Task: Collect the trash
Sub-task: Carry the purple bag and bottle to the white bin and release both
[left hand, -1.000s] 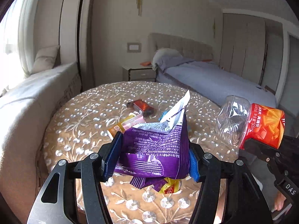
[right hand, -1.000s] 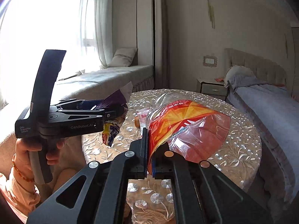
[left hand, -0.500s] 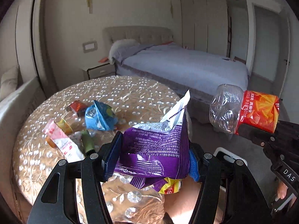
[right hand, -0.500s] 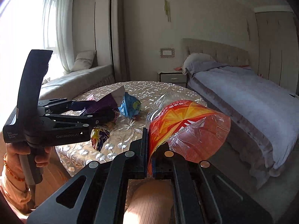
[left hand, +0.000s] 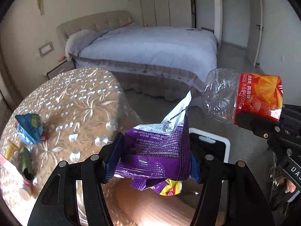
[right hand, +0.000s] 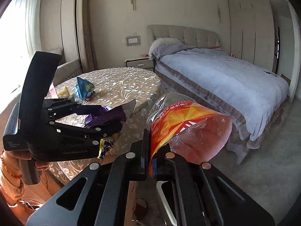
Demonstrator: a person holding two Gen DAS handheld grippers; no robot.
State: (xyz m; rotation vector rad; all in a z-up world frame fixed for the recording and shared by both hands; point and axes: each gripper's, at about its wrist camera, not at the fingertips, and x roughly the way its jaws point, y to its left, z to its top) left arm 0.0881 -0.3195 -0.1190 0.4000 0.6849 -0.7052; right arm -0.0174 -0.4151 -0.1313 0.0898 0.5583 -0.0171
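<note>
As we swung away from the round gold-cloth table [left hand: 79, 94], our left gripper [left hand: 152, 162] stayed clamped on the crinkly purple snack bag [left hand: 156, 146], and our right gripper [right hand: 150, 162] pinched the crushed clear plastic bottle [right hand: 188, 128]. Beside the table, a white-rimmed black bin [left hand: 212, 145] came into view, probably where both go.

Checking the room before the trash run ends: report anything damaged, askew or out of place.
The clear bottle in the right gripper is crushed flat, its orange label pinched in the jaws. Wrappers, including a crumpled blue one, lie scattered on the round table. Nothing looks spilled.
</note>
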